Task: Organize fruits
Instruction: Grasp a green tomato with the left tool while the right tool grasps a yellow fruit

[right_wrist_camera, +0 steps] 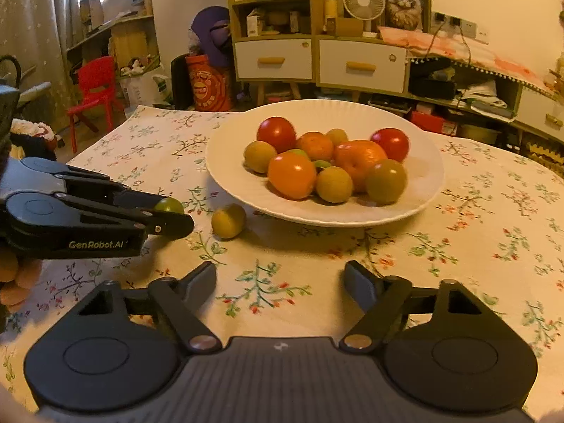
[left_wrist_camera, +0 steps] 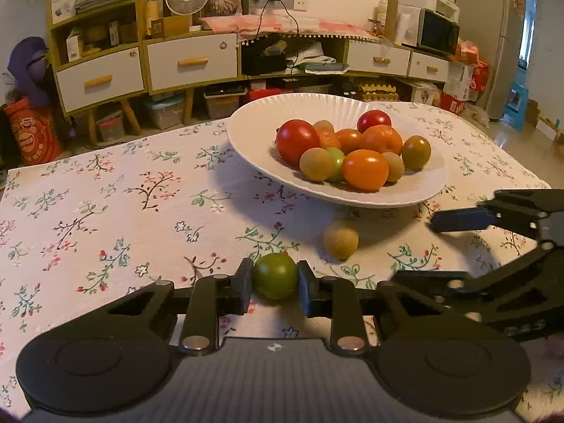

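A white plate holds several red, orange and yellow-green fruits. My left gripper is shut on a green fruit, low over the floral tablecloth in front of the plate. A yellow-brown fruit lies loose on the cloth just beyond it, near the plate's rim. In the right wrist view the left gripper shows at left with the green fruit, next to the loose fruit. My right gripper is open and empty, in front of the plate.
The right gripper's arm reaches in from the right in the left wrist view. A cabinet with drawers stands behind the table. A red chair stands at far left. The table's far edge lies just behind the plate.
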Available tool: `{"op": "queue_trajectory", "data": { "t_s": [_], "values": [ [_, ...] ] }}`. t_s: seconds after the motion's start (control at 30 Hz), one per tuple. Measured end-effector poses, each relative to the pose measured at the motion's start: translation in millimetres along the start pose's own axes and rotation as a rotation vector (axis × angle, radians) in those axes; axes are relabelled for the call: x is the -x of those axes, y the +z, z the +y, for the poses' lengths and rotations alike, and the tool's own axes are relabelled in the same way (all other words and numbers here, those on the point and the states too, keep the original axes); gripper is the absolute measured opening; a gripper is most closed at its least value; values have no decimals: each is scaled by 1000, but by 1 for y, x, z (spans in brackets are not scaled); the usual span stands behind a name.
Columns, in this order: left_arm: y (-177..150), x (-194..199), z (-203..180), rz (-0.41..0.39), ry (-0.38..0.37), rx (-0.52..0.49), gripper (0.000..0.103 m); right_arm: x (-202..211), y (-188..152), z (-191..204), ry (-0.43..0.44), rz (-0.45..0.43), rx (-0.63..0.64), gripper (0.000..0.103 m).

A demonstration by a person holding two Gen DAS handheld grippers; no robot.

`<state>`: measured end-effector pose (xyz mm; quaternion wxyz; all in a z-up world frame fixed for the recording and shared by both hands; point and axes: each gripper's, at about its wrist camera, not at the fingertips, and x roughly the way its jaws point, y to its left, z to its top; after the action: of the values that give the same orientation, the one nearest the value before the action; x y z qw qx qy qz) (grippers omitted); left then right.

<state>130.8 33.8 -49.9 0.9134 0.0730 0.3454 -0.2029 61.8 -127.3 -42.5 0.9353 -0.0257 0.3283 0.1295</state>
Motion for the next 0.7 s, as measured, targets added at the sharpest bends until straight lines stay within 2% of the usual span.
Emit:
{"op": "queue_trajectory", "data": {
  "t_s": [0.17, 0.43, 0.57, 0.63, 0.7],
  "values": [
    [-3, 4, 6, 13, 34, 14, 15, -10, 2, 18, 5, -23, 35, 67],
    [-8, 11, 20, 14, 64, 47, 15, -23, 12, 36, 8, -39, 63, 46],
    [-9, 13, 22, 15, 66, 48, 15, -23, 11, 37, -21, -51, 65, 42],
    [-9, 14, 22, 16, 67, 46, 15, -24, 11, 37, -25, -51, 64, 28],
    [-8, 14, 21, 17, 68, 46, 15, -23, 12, 36, -31, -54, 63, 23]
  ]
}}
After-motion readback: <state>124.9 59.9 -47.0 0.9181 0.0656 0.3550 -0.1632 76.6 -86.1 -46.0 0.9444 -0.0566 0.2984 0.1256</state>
